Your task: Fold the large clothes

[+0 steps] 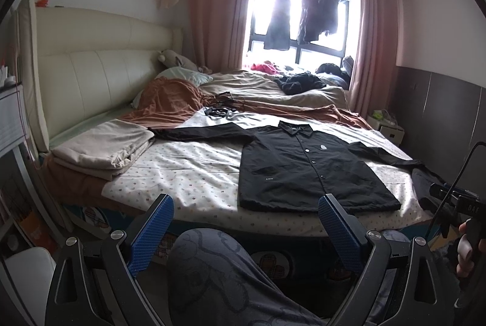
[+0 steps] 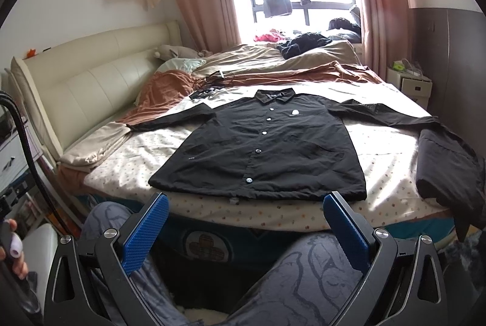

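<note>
A black button-up shirt (image 1: 306, 168) lies flat, front up, on the spotted bed sheet (image 1: 194, 174), sleeves spread to both sides, collar toward the window. It also shows in the right wrist view (image 2: 267, 144). My left gripper (image 1: 246, 210) is open and empty, held off the bed's near edge, short of the shirt's hem. My right gripper (image 2: 246, 207) is open and empty too, just in front of the hem. Both hover above the person's knees.
A folded beige blanket (image 1: 106, 150) lies at the left by the cream headboard (image 1: 91, 74). A rust-brown cover (image 1: 170, 101) and a dark clothes heap (image 1: 300, 83) lie further back. A dark folded garment (image 2: 446, 162) lies at the bed's right edge. A white nightstand (image 2: 414, 86) stands at right.
</note>
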`<state>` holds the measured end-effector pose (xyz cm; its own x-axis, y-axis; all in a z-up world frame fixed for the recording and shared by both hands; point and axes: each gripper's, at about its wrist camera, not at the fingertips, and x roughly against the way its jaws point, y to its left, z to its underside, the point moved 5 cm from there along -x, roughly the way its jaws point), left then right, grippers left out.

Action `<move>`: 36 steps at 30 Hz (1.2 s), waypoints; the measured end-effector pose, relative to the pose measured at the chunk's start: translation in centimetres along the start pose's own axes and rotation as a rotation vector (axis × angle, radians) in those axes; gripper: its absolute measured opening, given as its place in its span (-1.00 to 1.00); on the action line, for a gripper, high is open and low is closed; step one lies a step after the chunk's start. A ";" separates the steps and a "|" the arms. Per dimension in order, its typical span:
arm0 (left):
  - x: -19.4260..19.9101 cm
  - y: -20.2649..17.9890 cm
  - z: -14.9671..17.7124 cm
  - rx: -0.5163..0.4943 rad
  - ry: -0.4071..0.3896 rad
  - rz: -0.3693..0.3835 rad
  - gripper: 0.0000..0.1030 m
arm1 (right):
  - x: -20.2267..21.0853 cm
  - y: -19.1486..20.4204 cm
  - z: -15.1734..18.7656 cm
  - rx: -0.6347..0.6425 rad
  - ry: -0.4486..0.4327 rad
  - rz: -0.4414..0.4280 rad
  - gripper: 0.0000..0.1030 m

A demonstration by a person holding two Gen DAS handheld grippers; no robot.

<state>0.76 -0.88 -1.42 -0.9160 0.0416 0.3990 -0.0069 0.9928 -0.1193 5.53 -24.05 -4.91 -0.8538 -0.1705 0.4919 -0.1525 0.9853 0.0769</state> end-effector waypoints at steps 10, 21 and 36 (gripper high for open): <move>0.7 0.8 0.0 -0.001 0.015 0.000 0.87 | 1.3 1.1 -1.8 0.020 -0.013 0.004 0.98; -0.5 2.6 -2.4 0.021 0.022 -0.047 0.88 | -0.8 1.8 -5.9 0.054 -0.008 -0.022 0.98; -7.3 6.5 -6.3 0.056 0.044 -0.129 0.88 | -9.9 2.2 -12.1 0.072 0.003 -0.061 0.98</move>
<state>9.96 5.95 0.66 -0.8877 -0.0794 0.4535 -0.1467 0.9825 -0.1151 19.67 -20.13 0.84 -0.8404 -0.2300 0.4907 -0.2395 0.9699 0.0443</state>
